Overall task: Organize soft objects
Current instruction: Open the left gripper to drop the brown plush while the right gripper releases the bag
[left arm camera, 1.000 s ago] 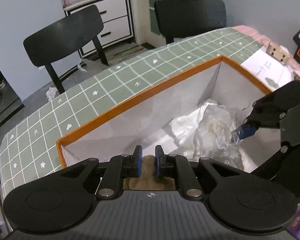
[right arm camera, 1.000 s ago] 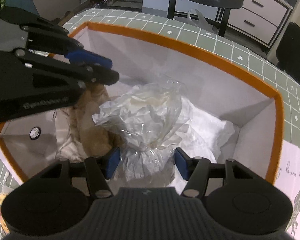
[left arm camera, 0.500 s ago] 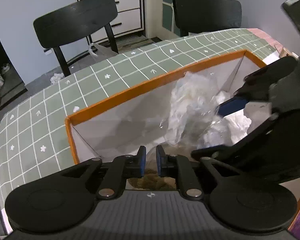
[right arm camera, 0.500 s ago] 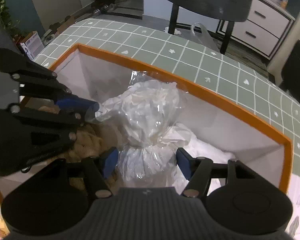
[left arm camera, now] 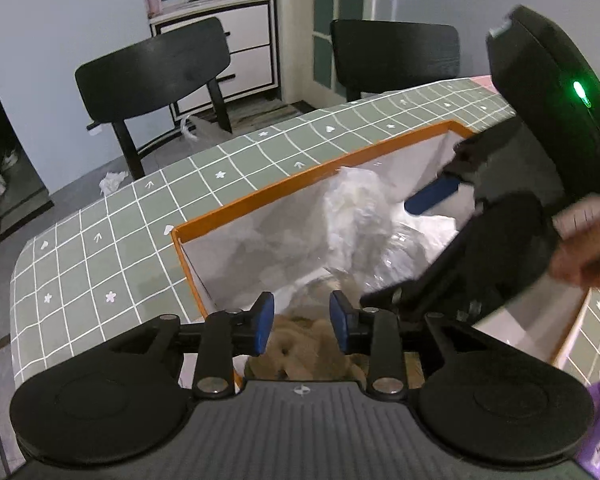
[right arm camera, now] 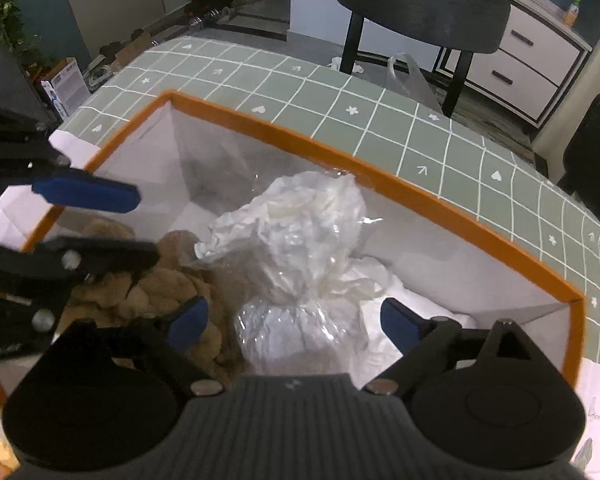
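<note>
An orange-rimmed white box [left arm camera: 260, 196] [right arm camera: 380, 172] stands on the green checked tablecloth. Inside it lie a brown plush toy [right arm camera: 152, 292] [left arm camera: 312, 344] and a white soft thing wrapped in a clear plastic bag [right arm camera: 300, 248] [left arm camera: 356, 216]. My left gripper [left arm camera: 302, 320] [right arm camera: 146, 227] hovers just above the plush with its jaws opening and nothing between them. The jaws of my right gripper [right arm camera: 294, 322] [left arm camera: 386, 254] are also opening wide. They straddle the lower part of the bag, and the pads stand off it on both sides.
Two black chairs [left arm camera: 156, 68] [left arm camera: 396, 48] and a white drawer cabinet [left arm camera: 236, 40] stand beyond the table. A person's hand [left arm camera: 580, 256] holds the right gripper. White paper [right arm camera: 596, 396] lies beside the box at the right.
Both pairs of jaws have spread: the left has let go of the brown plush and drawn back, and the right has widened away from the bag. The bag now stands upright in the box.
</note>
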A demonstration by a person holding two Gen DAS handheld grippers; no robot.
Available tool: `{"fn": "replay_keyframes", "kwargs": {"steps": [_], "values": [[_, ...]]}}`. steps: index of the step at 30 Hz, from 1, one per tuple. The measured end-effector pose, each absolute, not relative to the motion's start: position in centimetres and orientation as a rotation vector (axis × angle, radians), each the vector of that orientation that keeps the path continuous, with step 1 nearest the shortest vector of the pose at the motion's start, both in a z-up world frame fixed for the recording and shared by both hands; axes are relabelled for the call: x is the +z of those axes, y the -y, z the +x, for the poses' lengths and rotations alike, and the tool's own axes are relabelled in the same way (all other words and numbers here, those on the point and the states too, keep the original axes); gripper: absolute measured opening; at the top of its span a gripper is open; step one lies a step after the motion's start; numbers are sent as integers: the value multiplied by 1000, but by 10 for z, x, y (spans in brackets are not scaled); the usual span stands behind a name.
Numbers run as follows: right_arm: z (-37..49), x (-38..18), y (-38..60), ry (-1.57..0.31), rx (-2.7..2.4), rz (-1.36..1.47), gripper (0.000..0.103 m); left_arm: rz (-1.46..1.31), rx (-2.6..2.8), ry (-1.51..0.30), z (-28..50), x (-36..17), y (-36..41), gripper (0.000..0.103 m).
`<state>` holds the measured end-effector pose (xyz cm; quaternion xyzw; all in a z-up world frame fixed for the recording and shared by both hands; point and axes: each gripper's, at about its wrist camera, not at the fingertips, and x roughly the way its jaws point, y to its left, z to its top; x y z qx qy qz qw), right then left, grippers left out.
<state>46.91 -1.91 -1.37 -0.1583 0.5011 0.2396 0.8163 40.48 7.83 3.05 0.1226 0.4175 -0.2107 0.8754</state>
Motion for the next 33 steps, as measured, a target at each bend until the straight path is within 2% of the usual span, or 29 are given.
{"fn": "replay_keyframes", "kwargs": {"steps": [3, 4, 6, 7, 8, 18, 28, 33], "values": [[466, -5, 29, -1068, 494, -321, 91, 269, -456, -861, 396, 33, -76, 39], [466, -1, 32, -1066, 484, -300, 87, 272, -458, -859, 393, 34, -75, 39], [465, 4, 36, -1070, 496, -266, 65, 279, -466, -855, 390, 36, -73, 39], [465, 5, 35, -1070, 508, -260, 50, 285, -469, -852, 388, 37, -72, 40], [464, 4, 33, -1070, 514, -264, 44, 289, -472, -849, 386, 38, -73, 40], [463, -10, -13, -982, 635, -250, 51, 314, -483, -861, 373, 32, -76, 42], [446, 19, 14, -967, 586, -259, 54, 327, -481, -835, 362, 38, -73, 46], [422, 34, 43, -948, 599, -248, 56, 279, -489, -790, 342, 50, -78, 53]]}}
